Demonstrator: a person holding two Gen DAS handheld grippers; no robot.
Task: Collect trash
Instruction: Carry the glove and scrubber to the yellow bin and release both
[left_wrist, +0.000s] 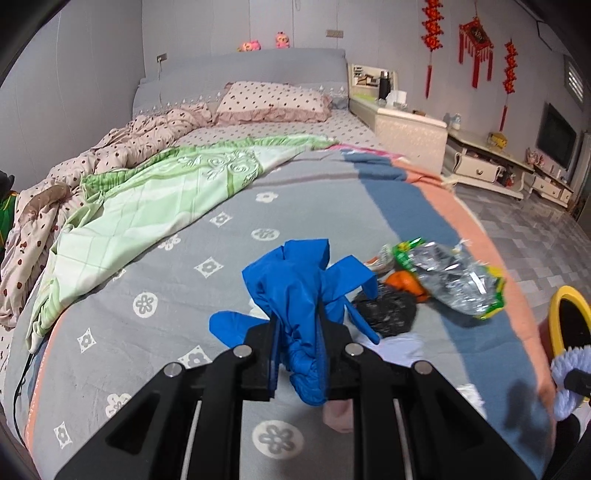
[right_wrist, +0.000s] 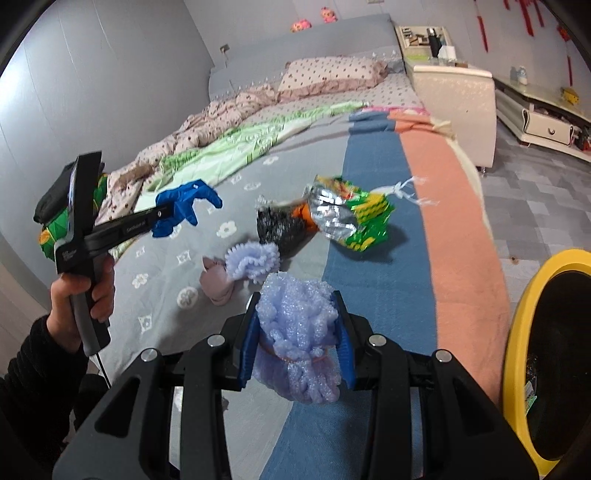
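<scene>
- Carrying step is judged to be in hand: both grippers are loaded and held above the bed (left_wrist: 207, 206), nothing dropped in the bin yet.
- Left gripper (left_wrist: 298, 334) is clamped on a blue glove (left_wrist: 295, 284); the glove is bunched between the pads, its fingers hanging free.
- Centre of the bed: black crumpled bag (right_wrist: 275, 227), orange scrap (right_wrist: 304, 212), foil snack wrapper (right_wrist: 347, 214), a second purple puff (right_wrist: 253, 260) and a pink item (right_wrist: 218, 282) are left lying, close together.
- Right gripper (right_wrist: 297, 332) is closed on a purple mesh puff (right_wrist: 295, 314).
- Yellow-rimmed bin (right_wrist: 517, 332) is at far right, beside the bed edge.
- Next move is judged to need both loads swung over the bin mouth, then released; right is nearer.
</scene>
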